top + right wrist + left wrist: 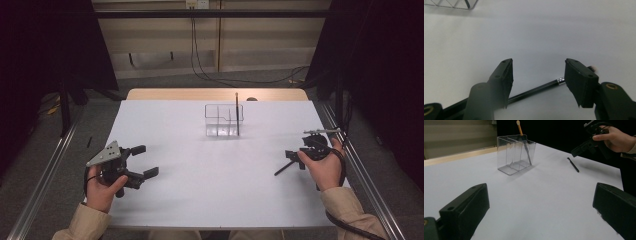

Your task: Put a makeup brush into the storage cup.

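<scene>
Right tool (537, 82) gapes, released, a black brush (534, 91) lying between its jaws on the bench (210, 165); left tool (145, 161) wide open, empty.

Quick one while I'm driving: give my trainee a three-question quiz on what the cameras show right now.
1. True or false: the black brush on the table lies between the open jaws of the right gripper.
2. What stands in the clear organizer? A) a brush B) scissors C) a spoon
3. Fill in: the left gripper is ____ (open/shut).

Key: 1 true; 2 A, the upright brush; 3 open.
</scene>
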### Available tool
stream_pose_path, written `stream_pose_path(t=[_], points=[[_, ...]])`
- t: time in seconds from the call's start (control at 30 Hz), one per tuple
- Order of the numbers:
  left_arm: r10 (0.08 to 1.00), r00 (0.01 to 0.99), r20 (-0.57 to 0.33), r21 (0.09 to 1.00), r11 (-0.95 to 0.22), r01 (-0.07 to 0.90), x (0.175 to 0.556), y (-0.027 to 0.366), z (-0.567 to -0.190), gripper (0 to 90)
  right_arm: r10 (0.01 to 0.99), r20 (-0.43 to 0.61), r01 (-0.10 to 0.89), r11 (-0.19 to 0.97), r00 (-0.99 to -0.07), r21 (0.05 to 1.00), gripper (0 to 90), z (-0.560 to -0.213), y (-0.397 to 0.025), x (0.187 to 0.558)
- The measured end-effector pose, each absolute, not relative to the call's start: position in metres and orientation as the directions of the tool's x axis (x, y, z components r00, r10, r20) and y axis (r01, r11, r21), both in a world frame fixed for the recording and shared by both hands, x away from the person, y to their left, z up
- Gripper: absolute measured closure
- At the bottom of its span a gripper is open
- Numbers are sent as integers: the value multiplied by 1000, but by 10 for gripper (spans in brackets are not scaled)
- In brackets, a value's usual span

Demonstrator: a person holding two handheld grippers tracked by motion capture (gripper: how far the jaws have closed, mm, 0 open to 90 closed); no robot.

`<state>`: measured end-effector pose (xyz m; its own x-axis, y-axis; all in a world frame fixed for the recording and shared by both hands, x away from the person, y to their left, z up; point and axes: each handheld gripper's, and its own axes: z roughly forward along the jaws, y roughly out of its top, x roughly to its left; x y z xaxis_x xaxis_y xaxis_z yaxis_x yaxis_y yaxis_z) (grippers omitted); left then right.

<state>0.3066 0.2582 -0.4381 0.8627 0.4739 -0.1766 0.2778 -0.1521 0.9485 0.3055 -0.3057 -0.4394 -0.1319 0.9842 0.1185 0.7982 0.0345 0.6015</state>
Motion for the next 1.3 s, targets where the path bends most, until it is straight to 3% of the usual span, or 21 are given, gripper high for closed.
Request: stream_pose_path(t=[0.3,1.03,1.3], points=[[476,862,-176,948,-154,278,307,259,-438,6,989,134,845,-16,-66,535,437,-445,-307,311],[473,864,-176,948,-156,279,307,259,-440,6,995,98,890,-38,-7,454,493,-460,-308,319],[474,863,-174,948,-157,277,307,259,-439,6,999,18,903,33,-45,428,628,-459,-306,322]])
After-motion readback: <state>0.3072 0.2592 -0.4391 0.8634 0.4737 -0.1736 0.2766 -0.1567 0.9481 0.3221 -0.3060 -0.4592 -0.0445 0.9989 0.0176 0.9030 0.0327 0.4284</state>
